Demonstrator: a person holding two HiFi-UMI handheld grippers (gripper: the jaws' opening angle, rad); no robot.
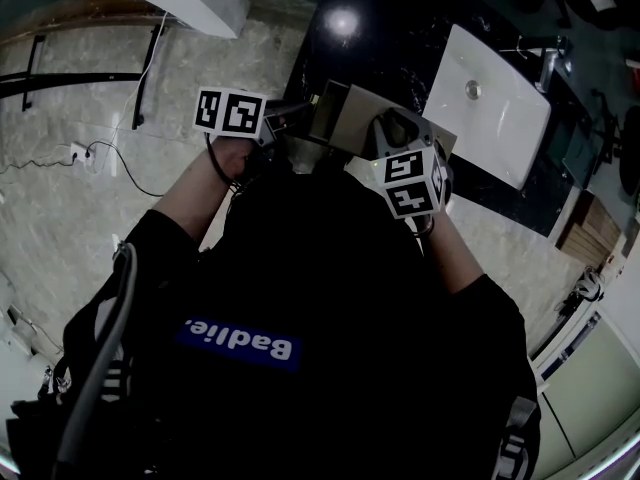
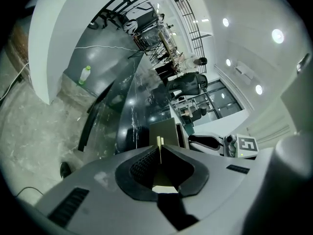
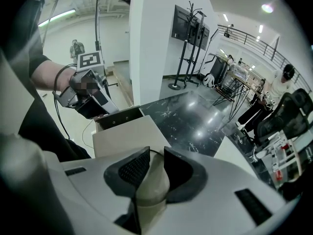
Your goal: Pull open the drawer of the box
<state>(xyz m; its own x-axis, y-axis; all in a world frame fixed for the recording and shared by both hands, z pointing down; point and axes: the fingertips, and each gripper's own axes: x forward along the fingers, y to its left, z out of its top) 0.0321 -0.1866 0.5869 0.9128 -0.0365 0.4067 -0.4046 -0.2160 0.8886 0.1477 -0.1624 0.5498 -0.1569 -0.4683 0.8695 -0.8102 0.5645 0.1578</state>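
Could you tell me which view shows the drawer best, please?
The right gripper view: the drawer shows slid out from the box. The left gripper view shows only its pull tab in the left tool; the head view mostly hides it.

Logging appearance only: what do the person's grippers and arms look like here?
Both the left gripper and right gripper have light grey moulded bodies with black ribbed pads. Each carries a white cube printed with black square markers. The person wears a black short-sleeved top with a blue patch; a dark band circles the left wrist.
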